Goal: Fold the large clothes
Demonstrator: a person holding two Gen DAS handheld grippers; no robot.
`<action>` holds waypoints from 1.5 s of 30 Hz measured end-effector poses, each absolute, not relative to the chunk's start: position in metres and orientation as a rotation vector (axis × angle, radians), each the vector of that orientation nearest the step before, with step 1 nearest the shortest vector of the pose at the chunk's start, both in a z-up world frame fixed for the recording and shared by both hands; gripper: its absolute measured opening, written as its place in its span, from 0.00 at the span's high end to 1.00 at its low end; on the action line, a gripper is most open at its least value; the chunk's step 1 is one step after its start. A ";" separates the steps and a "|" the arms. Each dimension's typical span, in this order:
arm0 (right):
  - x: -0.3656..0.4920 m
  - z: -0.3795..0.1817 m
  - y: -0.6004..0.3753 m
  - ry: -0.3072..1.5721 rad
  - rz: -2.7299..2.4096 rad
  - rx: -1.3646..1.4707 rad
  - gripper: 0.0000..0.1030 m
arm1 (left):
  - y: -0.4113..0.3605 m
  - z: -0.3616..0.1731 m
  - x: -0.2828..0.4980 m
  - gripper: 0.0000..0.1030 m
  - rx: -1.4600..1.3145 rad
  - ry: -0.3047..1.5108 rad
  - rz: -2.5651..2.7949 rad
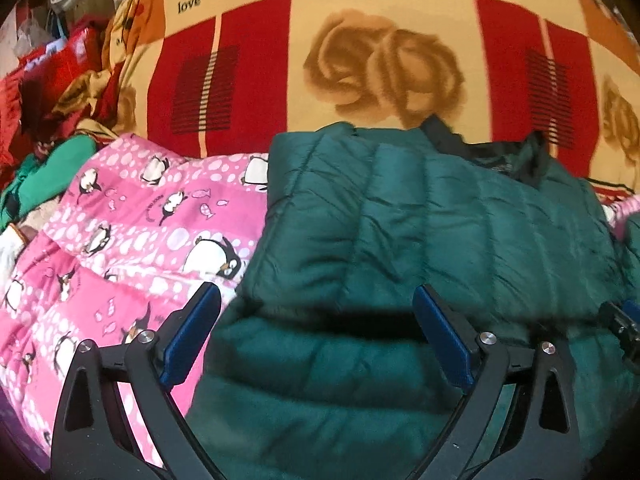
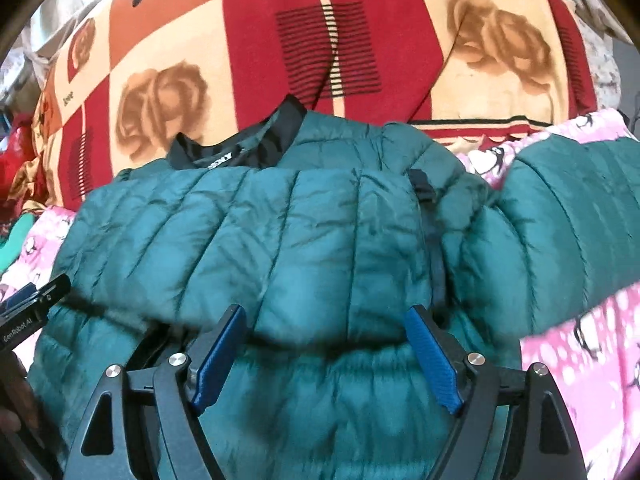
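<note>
A dark green quilted puffer jacket [image 1: 420, 216] lies on the bed, its lower part folded up over the body; it also shows in the right wrist view [image 2: 280, 232], with its black collar [image 2: 240, 144] at the far side and a sleeve [image 2: 568, 216] stretched out to the right. My left gripper [image 1: 318, 304] is open, jaws wide apart, just over the jacket's near left fold edge and holding nothing. My right gripper [image 2: 326, 320] is open over the near middle fold and also holds nothing. Its tip shows in the left wrist view [image 1: 624, 320].
A pink penguin-print quilt [image 1: 120, 240] lies under the jacket and shows at the right [image 2: 580, 360]. A red, orange and cream rose-pattern blanket [image 1: 380, 60] covers the bed beyond. Piled green and red clothes [image 1: 44, 176] sit at the far left.
</note>
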State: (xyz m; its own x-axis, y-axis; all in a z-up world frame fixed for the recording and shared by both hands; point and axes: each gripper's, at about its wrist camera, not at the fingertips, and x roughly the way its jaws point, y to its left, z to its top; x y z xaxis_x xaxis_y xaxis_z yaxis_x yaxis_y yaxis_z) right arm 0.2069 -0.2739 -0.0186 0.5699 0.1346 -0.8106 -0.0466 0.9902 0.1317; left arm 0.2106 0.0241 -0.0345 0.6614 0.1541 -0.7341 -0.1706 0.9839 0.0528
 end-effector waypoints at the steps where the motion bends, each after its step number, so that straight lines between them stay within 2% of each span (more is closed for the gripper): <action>1: 0.201 -0.015 -0.274 0.955 0.107 0.107 0.23 | 0.021 -0.031 0.205 0.06 -0.020 0.819 0.177; 17: 0.140 0.022 -0.276 0.875 0.087 0.114 0.22 | -0.028 0.005 0.137 0.06 0.003 0.734 0.082; 18: 0.138 0.023 -0.277 0.871 0.085 0.117 0.22 | -0.029 0.005 0.135 0.06 0.001 0.732 0.079; 20: 0.134 0.025 -0.279 0.865 0.079 0.114 0.13 | -0.032 0.007 0.131 0.06 0.001 0.727 0.077; 25: 0.126 0.028 -0.285 0.857 0.074 0.111 0.13 | -0.037 0.009 0.123 0.06 0.002 0.721 0.071; 45: 0.138 0.023 -0.394 0.858 -0.119 0.125 0.13 | -0.056 0.013 0.110 0.06 -0.119 0.728 -0.059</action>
State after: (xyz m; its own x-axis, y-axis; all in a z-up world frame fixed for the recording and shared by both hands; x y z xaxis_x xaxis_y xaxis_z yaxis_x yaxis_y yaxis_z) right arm 0.1384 -0.3938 0.0230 0.6479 -0.0544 -0.7598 0.1551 0.9860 0.0617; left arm 0.1100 -0.0562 0.0129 0.7455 -0.0953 -0.6596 0.0126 0.9916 -0.1290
